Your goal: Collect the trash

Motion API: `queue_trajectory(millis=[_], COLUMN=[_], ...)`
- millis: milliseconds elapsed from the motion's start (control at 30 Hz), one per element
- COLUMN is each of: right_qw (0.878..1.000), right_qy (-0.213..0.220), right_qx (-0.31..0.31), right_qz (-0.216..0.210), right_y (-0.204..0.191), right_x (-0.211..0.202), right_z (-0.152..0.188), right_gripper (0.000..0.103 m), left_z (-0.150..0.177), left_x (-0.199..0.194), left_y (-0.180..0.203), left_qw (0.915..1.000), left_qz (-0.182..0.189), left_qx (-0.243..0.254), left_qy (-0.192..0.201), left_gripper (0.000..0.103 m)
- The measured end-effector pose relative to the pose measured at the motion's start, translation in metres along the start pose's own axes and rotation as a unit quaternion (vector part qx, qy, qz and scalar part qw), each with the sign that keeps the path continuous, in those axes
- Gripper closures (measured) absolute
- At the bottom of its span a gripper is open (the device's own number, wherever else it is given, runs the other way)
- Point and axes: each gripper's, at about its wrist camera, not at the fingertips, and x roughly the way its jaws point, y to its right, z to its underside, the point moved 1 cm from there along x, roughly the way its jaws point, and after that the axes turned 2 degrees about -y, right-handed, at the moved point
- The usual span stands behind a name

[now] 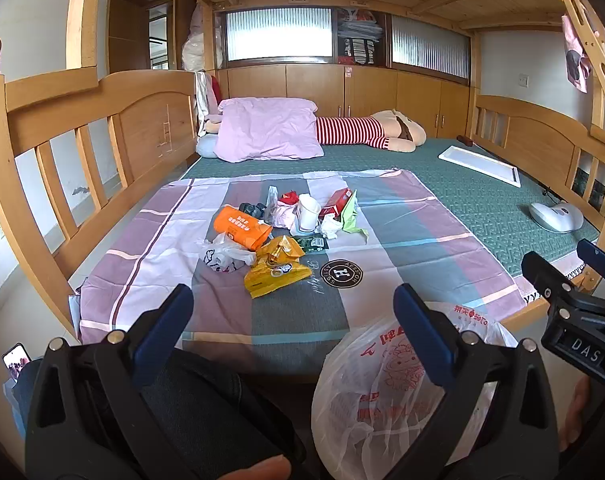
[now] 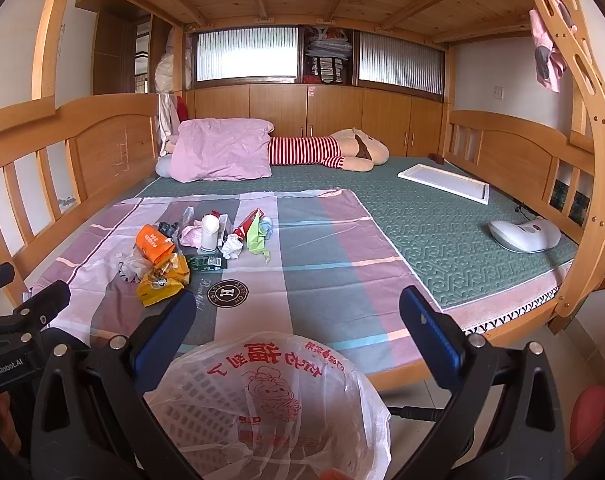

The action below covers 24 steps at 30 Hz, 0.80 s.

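Observation:
A pile of trash [image 1: 278, 232] lies on the checked cloth [image 1: 402, 248] on the bed: an orange packet [image 1: 242, 226], a yellow wrapper [image 1: 274, 270], a white cup [image 1: 308, 210], a red box [image 1: 336, 200] and crumpled paper. The right wrist view shows the same trash pile [image 2: 198, 248] at left. My left gripper [image 1: 294, 308] is open and empty, short of the pile. My right gripper [image 2: 298, 308] is open and empty above a bin lined with a white plastic bag [image 2: 270, 392]. That bin [image 1: 390, 380] stands by the bed's near edge.
At the back lie a pink pillow [image 1: 270, 128] and a striped plush toy [image 1: 366, 130]. A white frame [image 1: 482, 162] and a white device [image 1: 556, 216] rest on the green mat at right. Wooden rails [image 1: 102, 152] enclose the bed. A person's dark-trousered leg [image 1: 206, 400] is below.

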Motion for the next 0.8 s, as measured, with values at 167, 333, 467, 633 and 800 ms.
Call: queue_trajectory(millis=[167, 333, 467, 633, 800], right_qw=[1.0, 1.0, 1.0, 1.0, 1.0], right_qy=[-0.002, -0.003, -0.004, -0.006, -0.01], right_qx=[0.003, 0.003, 0.005, 0.007, 0.009], right_qz=[-0.003, -0.004, -0.006, -0.008, -0.012], right_y=[0.001, 0.0004, 0.0006, 0.0012, 0.0017], right_x=[0.0013, 0.0019, 0.0025, 0.003, 0.0052], right_z=[0.0006, 0.0011, 0.0013, 0.0012, 0.0006], right_gripper=[0.003, 0.003, 0.003, 0.003, 0.003], left_z=[-0.0012, -0.0009, 0.0003, 0.0018, 0.0025], left_x=[0.0017, 0.0016, 0.0019, 0.0015, 0.0024], left_y=[-0.0001, -0.0004, 0.0, -0.0013, -0.0002], left_qw=[1.0, 1.0, 1.0, 1.0, 1.0], left_qz=[0.0, 0.0, -0.001, -0.001, 0.0], left_qx=[0.001, 0.001, 0.002, 0.001, 0.002], left_qy=[-0.001, -0.001, -0.002, -0.002, -0.003], left_gripper=[0.004, 0.004, 0.004, 0.003, 0.004])
